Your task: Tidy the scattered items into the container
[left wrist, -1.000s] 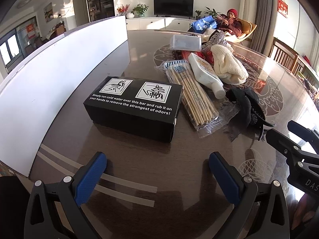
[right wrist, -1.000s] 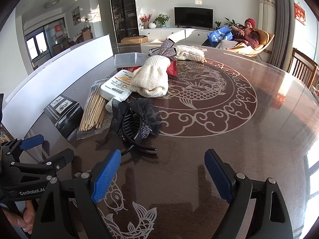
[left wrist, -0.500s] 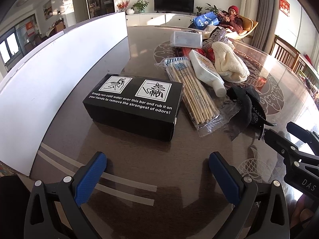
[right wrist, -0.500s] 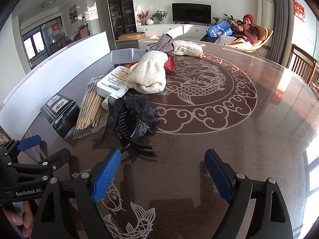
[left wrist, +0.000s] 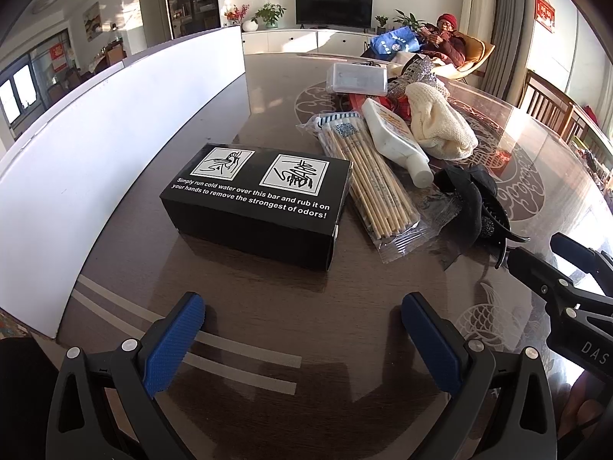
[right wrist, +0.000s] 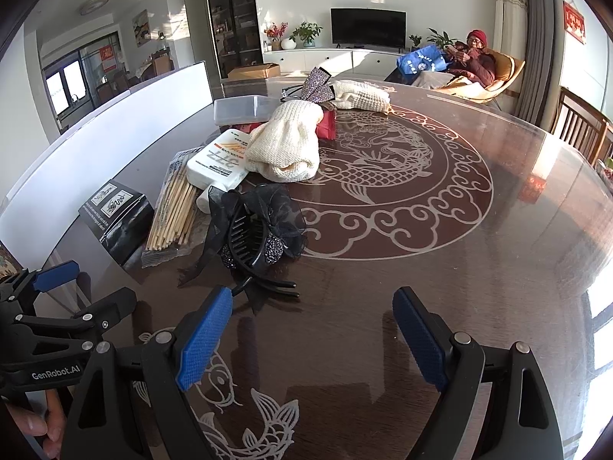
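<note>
A black printed box (left wrist: 260, 207) lies just ahead of my open left gripper (left wrist: 302, 329), which holds nothing. Right of the box lie a bag of wooden sticks (left wrist: 367, 184), a white bottle (left wrist: 394, 138), a cream knitted cloth (left wrist: 440, 126) and a black hair claw with a bow (left wrist: 475, 207). A clear plastic container (left wrist: 358, 78) sits farther back. In the right wrist view the hair claw (right wrist: 253, 237) lies just beyond my open, empty right gripper (right wrist: 312, 326), left of its centre. The sticks (right wrist: 174, 214), bottle (right wrist: 220, 161), cloth (right wrist: 285, 142) and container (right wrist: 241, 109) stretch away behind it.
A white board (left wrist: 95, 145) stands along the table's left edge. A second knitted piece (right wrist: 364, 96), a sparkly clip (right wrist: 316, 84) and a red item (right wrist: 327, 126) lie near the container. A person sits in a chair (right wrist: 479, 65) beyond the dark patterned table (right wrist: 440, 230).
Both grippers have shifted slightly forward toward the items and stay open. Nothing on the table has moved.
</note>
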`<action>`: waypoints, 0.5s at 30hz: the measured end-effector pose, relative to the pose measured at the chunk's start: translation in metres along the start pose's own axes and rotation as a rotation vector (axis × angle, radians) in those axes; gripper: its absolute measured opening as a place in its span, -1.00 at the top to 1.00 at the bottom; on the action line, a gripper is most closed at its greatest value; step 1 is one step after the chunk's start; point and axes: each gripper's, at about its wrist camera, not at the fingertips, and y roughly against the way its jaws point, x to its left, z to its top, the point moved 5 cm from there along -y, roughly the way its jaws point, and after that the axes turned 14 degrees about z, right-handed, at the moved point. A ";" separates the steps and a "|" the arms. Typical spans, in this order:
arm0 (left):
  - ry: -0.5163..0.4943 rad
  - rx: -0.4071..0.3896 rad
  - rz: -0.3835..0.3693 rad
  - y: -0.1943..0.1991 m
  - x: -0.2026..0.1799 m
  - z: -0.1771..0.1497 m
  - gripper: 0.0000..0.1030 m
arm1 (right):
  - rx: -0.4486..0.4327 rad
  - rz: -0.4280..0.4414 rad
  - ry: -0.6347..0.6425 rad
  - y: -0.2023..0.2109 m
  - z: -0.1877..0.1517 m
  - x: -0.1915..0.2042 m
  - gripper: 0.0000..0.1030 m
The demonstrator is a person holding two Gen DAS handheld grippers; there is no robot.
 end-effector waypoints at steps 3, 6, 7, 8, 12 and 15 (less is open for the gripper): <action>0.001 -0.002 0.000 0.000 0.000 0.000 -1.00 | 0.000 0.000 0.000 0.000 0.000 0.000 -0.68; 0.000 -0.001 0.000 0.000 0.000 0.000 -1.00 | 0.001 0.000 0.000 0.000 0.000 0.000 -0.68; 0.000 -0.001 0.000 0.000 0.000 0.000 -1.00 | 0.001 -0.001 0.000 0.000 0.000 0.000 -0.68; 0.000 -0.001 0.000 0.000 0.000 0.000 -1.00 | 0.001 0.000 0.000 0.000 0.000 0.000 -0.68; -0.011 0.010 -0.006 -0.001 0.000 0.002 -1.00 | 0.000 0.001 0.002 0.000 0.000 0.000 -0.68; -0.052 0.032 -0.035 -0.004 0.002 0.005 -1.00 | 0.011 -0.005 0.000 -0.003 0.000 0.000 -0.68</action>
